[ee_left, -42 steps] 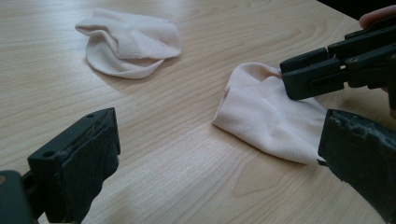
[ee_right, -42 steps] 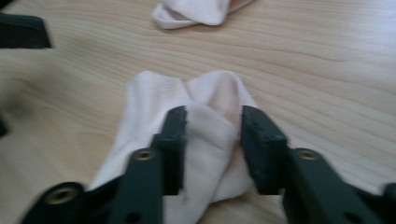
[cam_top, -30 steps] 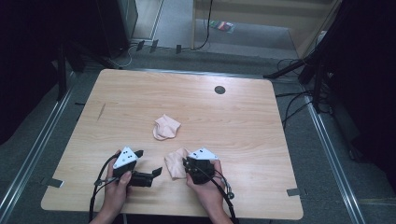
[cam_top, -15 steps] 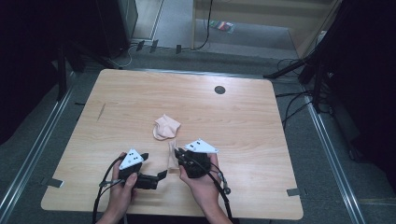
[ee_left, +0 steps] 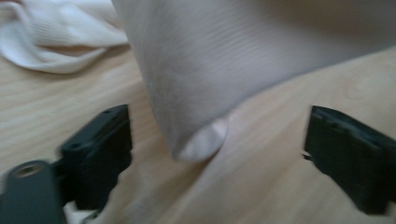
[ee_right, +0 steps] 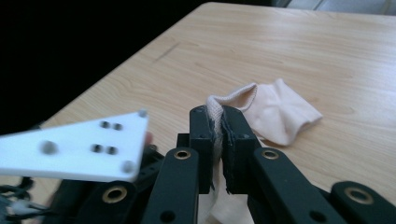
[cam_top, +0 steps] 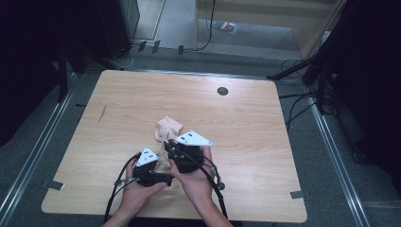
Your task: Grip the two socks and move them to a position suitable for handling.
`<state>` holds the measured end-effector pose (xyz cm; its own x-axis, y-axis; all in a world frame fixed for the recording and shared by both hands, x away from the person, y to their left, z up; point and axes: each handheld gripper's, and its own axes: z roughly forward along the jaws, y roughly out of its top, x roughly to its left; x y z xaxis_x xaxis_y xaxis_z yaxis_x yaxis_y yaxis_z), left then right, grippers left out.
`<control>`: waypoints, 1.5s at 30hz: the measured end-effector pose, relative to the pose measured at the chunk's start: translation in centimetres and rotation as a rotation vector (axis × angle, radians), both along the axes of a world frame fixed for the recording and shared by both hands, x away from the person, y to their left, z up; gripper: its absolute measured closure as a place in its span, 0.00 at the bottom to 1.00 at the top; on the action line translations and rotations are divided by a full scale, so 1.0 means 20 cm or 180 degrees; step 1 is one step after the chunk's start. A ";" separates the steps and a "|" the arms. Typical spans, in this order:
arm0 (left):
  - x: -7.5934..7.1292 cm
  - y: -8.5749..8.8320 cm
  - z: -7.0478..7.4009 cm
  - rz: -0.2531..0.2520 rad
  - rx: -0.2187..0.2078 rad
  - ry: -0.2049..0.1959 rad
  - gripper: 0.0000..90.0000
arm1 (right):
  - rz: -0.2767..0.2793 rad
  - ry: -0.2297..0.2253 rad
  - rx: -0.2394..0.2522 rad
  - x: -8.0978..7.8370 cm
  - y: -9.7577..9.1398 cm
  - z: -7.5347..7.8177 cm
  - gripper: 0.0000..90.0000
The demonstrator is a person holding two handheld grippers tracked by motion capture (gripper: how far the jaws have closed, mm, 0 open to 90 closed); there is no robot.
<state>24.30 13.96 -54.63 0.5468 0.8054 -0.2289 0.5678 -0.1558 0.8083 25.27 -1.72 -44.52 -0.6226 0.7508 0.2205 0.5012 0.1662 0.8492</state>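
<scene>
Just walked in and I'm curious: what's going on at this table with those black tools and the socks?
A person at a wooden table holds a claw in each hand. The right claw is shut on the edge of a pale sock, which hangs from it above the table. The left claw has just been closing, but its jaws are open on either side of the sock's hanging end without touching it. A second sock lies loose on the table just beyond.
</scene>
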 end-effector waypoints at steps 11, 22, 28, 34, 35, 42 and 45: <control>-0.03 0.23 0.07 0.0554 0.0448 -0.0553 1.00 | -0.0050 0.0135 0.0326 0.01 -0.13 0.00 0.95; -0.12 0.19 0.03 0.0116 0.1254 -0.0547 0.98 | -0.0117 0.0639 0.0099 0.05 -0.30 -0.35 0.96; -0.11 0.24 0.02 -0.0229 0.0855 -0.0288 0.87 | -0.0233 0.0716 -0.0036 0.08 -0.39 -0.43 0.96; -0.09 0.40 0.04 -0.0412 0.0197 -0.0290 0.61 | -0.0208 0.0636 -0.0161 0.11 -0.47 -0.45 0.95; -0.08 0.42 0.05 -0.0400 0.0029 -0.0278 0.57 | -0.0198 0.0594 -0.0188 0.11 -0.47 -0.45 0.95; 0.00 0.41 0.03 0.0002 -0.0164 -0.0125 0.51 | -0.0133 0.0469 -0.0218 0.10 -0.50 -0.44 0.92; 0.03 0.35 0.01 0.0155 0.0000 0.0024 0.50 | -0.0156 0.0429 -0.0250 0.10 -0.49 -0.45 0.91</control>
